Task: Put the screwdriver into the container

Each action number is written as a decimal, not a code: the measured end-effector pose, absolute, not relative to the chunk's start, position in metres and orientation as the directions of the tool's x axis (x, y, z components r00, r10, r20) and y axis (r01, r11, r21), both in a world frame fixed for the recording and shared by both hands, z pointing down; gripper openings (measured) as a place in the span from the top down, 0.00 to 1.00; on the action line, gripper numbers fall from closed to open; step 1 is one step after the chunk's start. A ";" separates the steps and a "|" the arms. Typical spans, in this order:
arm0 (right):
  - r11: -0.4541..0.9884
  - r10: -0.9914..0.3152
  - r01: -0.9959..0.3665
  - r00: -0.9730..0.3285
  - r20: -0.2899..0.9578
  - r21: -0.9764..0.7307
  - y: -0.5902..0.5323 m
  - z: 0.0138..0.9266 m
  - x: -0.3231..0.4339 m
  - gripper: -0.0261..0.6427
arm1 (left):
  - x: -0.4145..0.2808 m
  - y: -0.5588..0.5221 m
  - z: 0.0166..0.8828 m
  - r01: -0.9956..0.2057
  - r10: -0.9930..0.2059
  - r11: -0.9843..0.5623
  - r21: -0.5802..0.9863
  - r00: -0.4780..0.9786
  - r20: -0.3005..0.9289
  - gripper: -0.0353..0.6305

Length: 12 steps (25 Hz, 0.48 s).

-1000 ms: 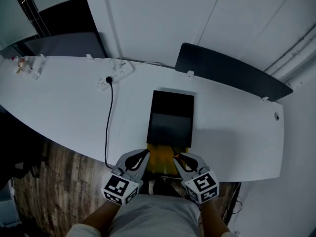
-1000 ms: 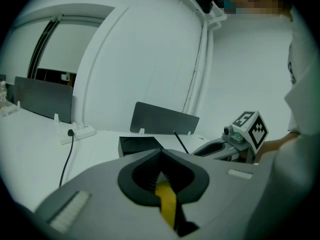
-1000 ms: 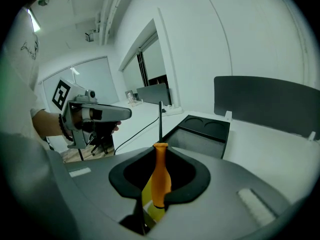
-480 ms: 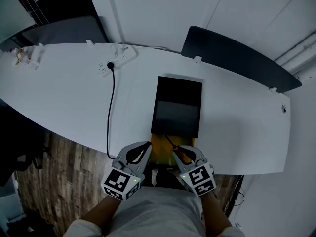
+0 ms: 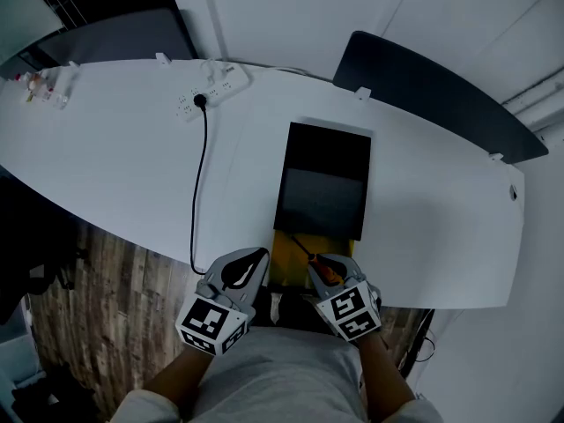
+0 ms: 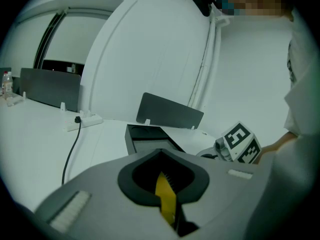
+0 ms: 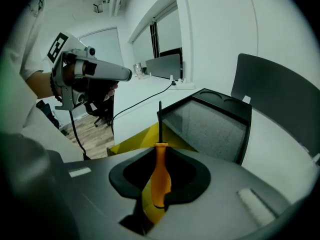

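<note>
Right gripper grips screwdriver at table edge, near container's rim; left gripper closed.

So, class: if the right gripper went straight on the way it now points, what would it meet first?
Most likely the black container. The right gripper holds the screwdriver with its shaft aimed that way, so the tip would arrive first. Depth is hard to judge, and it might pass above the near rim.

White table bears black container and power strip.
</note>
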State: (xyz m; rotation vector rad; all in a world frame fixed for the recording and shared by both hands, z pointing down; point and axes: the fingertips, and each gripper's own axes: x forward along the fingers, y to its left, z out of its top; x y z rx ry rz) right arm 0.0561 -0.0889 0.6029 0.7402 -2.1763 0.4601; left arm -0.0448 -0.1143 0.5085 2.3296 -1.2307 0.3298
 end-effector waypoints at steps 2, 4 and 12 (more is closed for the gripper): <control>0.772 -0.346 -0.632 -0.515 0.784 -0.074 -0.089 0.610 0.058 0.83 | -0.046 -0.115 0.511 -0.825 -0.707 -0.477 0.303 0.565 0.426 0.94; 0.778 -0.336 -0.625 -0.502 0.797 -0.065 -0.089 0.617 0.059 0.83 | -0.047 -0.115 0.513 -0.825 -0.704 -0.476 0.305 0.565 0.430 0.94; 0.810 -0.277 -0.584 -0.452 0.848 -0.047 -0.085 0.640 0.057 0.83 | -0.051 -0.113 0.520 -0.824 -0.693 -0.472 0.313 0.566 0.447 0.94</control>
